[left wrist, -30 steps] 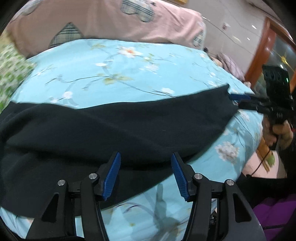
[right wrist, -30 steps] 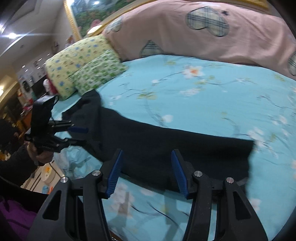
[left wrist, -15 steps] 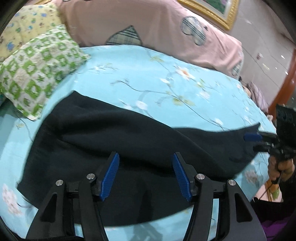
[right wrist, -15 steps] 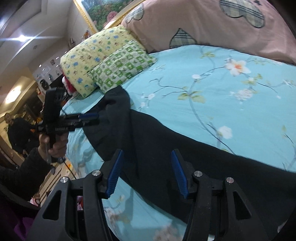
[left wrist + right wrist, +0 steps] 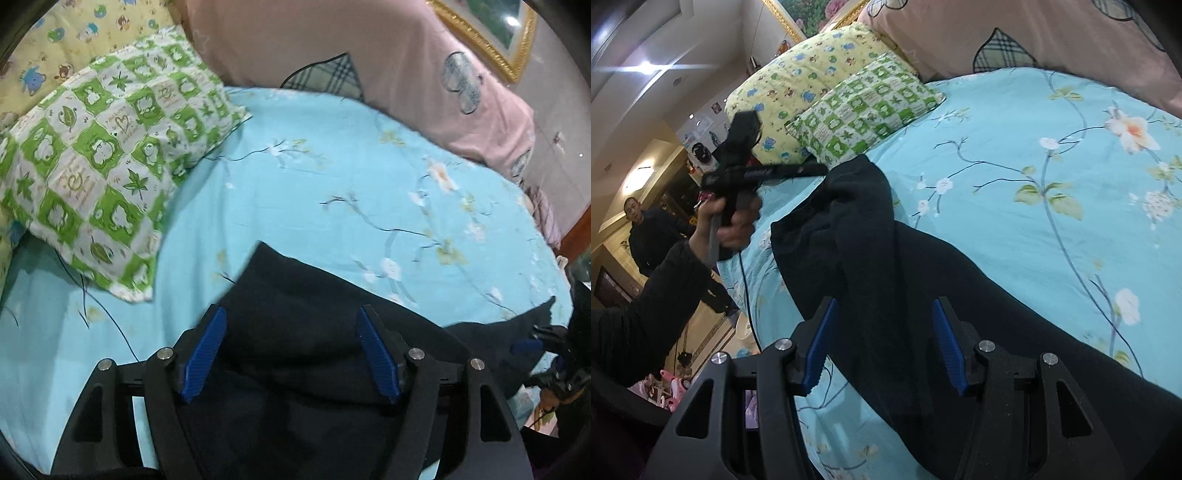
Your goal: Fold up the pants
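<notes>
far left in the right wrist view: a man in a dark jacket (image 5: 646, 236) standing in the room beyond the bed. nearer, a bare hand (image 5: 733, 221) in a black sleeve gripping the black handle of the left gripper (image 5: 812, 170), held above the bed's left edge, just beside the bunched end of the dark navy fleece pants (image 5: 886, 266); cannot tell from this side whether those fingers are parted, but in the left wrist view the left gripper (image 5: 291, 354) is spread wide, blue ribbed pads (image 5: 203, 354) released, grasping nothing, pants cloth (image 5: 314, 332) below and between them. behind, a yellow cartoon-print pillow (image 5: 798, 81) and a green-and-white checked pillow (image 5: 864, 107) lying side by side at the far left. pants stretched as a long band across the near part of the light blue floral bedsheet (image 5: 1052, 177), running left to right. near centre, right gripper (image 5: 882, 347) parted wide, holding nothing, pants beneath. far right, a pink quilt with plaid patches (image 5: 1052, 33) along the far side.
</notes>
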`<state>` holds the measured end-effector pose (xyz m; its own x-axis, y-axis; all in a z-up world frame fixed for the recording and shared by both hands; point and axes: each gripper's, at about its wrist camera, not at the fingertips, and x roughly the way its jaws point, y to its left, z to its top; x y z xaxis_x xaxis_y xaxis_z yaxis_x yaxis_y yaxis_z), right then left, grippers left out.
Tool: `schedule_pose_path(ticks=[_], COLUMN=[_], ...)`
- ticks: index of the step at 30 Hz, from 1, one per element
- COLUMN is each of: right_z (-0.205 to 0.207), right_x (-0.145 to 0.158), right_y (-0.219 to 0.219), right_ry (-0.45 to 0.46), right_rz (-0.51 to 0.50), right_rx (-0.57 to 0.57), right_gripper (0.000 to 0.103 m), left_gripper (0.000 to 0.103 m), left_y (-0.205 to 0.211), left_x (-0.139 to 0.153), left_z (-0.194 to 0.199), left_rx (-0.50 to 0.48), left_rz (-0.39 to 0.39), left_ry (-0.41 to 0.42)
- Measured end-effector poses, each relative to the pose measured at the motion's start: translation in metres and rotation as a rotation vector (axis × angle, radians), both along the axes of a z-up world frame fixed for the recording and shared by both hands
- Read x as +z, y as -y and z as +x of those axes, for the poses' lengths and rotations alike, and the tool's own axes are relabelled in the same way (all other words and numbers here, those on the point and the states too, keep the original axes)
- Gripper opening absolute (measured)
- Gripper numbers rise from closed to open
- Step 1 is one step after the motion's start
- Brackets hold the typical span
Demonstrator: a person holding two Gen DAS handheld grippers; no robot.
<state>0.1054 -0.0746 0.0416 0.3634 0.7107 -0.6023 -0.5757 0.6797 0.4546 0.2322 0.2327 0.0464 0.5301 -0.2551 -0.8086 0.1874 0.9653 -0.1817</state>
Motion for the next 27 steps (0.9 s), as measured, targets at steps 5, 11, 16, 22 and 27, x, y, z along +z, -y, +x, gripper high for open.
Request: schedule_pose_path(ticks=[5, 11, 16, 22, 27], right_z=[0.012, 0.035, 0.047, 0.052, 0.046], right_x=[-0.004, -0.014, -0.026, -0.031, -0.019], right_y=[-0.013, -0.030, -0.049, -0.058, -0.058], right_ry=[-0.024, -0.060, -0.094, -0.127, -0.078], right_rz=[-0.002, -0.021, -0.034, 0.015, 0.029], right_rx=[0.032, 0.055, 0.083, 0.093, 0.080], right_gripper=[0.055, 0.055, 0.055, 0.014, 0.007], left_gripper=[0.074, 0.077, 0.071, 0.017, 0.007], left_y=[-0.014, -0.023, -0.020, -0.004, -0.001], left_x=[-0.020, -0.044, -0.051, -0.041, -0.017], left_z=[0.039, 0.074, 0.080, 0.064, 0.039], left_rx=[-0.002, -0.022, -0.043, -0.112, -0.103], left_rz=[0.010, -0.021, -0.013, 0.032, 0.046], left_ry=[-0.089, -0.190, -0.206, -0.167, -0.050])
